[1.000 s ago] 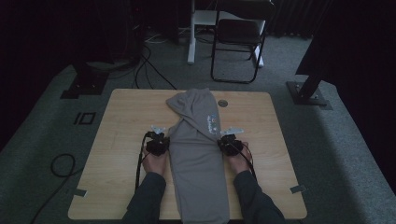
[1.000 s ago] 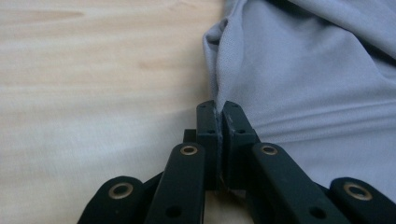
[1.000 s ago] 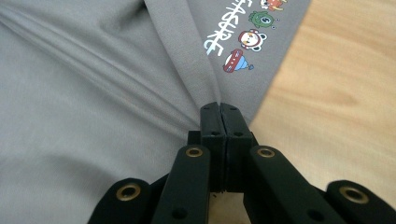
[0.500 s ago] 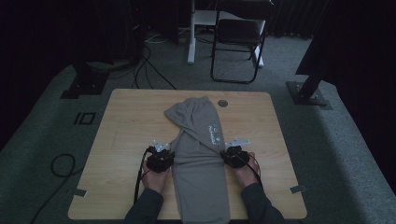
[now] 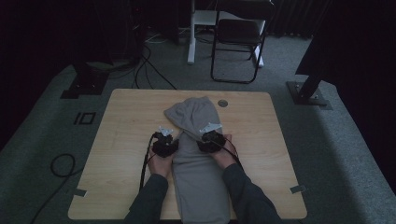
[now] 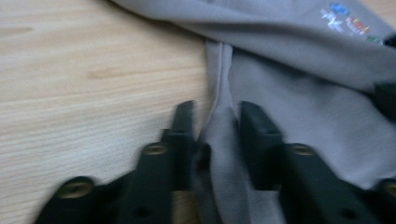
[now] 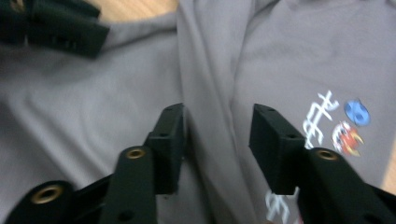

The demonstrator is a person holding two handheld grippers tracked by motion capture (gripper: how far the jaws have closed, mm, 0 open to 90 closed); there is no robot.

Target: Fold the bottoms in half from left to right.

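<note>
Right gripper view: right gripper [image 7: 217, 135] jaws are opening, gaping over a grey garment [image 7: 205, 70] fold, pads not pressing it.

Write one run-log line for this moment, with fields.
item: folded grey cotton garment on wooden table | left tongs: open, astride fold | right tongs: open over cloth

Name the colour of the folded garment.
Grey garment, with a small white, blue and red print; right gripper view.

one garment [image 5: 198, 158], two grippers, one chair [image 5: 238, 35]
</note>
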